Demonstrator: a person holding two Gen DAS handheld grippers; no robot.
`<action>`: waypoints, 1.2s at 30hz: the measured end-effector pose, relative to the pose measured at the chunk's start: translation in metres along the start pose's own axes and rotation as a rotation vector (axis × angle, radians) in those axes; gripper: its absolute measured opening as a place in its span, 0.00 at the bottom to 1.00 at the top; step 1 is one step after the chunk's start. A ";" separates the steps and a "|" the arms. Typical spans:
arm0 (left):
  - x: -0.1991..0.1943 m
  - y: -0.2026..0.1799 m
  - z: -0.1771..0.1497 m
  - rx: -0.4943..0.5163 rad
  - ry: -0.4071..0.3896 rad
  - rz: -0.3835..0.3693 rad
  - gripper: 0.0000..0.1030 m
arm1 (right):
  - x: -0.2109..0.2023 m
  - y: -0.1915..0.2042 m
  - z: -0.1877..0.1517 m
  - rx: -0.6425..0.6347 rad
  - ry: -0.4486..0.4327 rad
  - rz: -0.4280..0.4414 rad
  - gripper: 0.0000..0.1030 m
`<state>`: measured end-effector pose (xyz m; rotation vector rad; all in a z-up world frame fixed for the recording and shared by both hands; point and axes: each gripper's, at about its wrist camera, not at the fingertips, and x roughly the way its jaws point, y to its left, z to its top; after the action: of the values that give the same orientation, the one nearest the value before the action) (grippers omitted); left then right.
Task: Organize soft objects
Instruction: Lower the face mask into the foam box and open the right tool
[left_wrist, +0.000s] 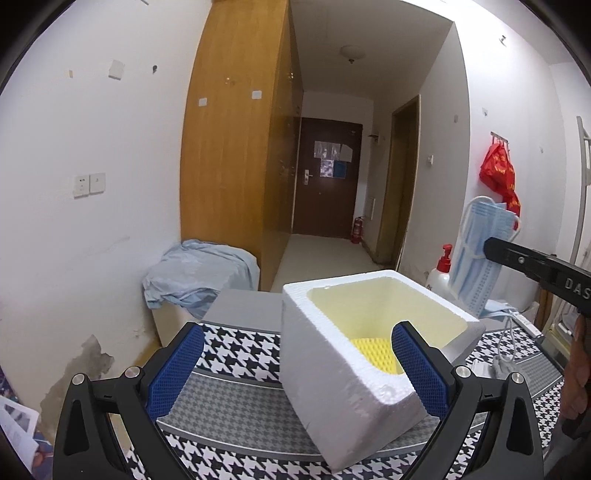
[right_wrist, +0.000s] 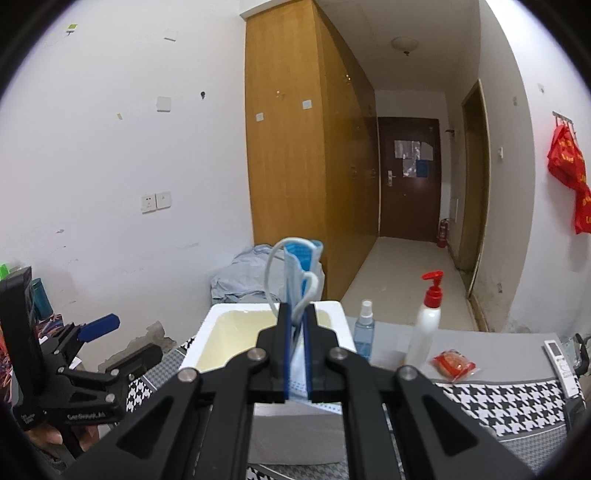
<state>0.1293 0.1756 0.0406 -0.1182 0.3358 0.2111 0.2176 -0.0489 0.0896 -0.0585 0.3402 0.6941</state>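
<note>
A stack of pale blue face masks (right_wrist: 300, 295) stands upright, pinched between the two fingers of the right gripper (right_wrist: 296, 354), which are drawn together on it; white ear loops curl off the top of the stack. In the right wrist view the masks sit in front of and above the open white foam box (right_wrist: 207, 332). The left wrist view shows the same masks (left_wrist: 476, 251) hanging off the black tip of the right gripper (left_wrist: 495, 249), off to the right of the box and above the table. Another blue mask (left_wrist: 496, 314) lies on the table behind the box.

The left gripper (left_wrist: 297, 363) has its blue-padded fingers wide apart; whether its right pad touches the foam box (left_wrist: 332, 369) cannot be told. It holds nothing.

Only the left view shows the yellow textured item (left_wrist: 373, 354) on the box floor. Only the right view shows the small blue spray bottle (right_wrist: 365, 332), the snack packet (right_wrist: 453, 363) and the remote control (right_wrist: 561, 363); the white pump bottle (right_wrist: 426, 321) with a red top shows in both
</note>
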 end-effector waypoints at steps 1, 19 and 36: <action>-0.001 0.001 -0.001 -0.002 -0.001 0.001 0.99 | 0.003 0.002 0.000 -0.001 0.005 0.007 0.08; -0.017 0.030 -0.014 -0.071 0.007 0.061 0.99 | 0.035 0.024 0.002 -0.005 0.041 0.076 0.08; -0.022 0.034 -0.019 -0.088 -0.001 0.080 0.99 | 0.060 0.038 -0.010 -0.037 0.126 0.090 0.69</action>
<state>0.0954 0.2019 0.0274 -0.1917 0.3305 0.3055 0.2336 0.0162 0.0630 -0.1225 0.4528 0.7873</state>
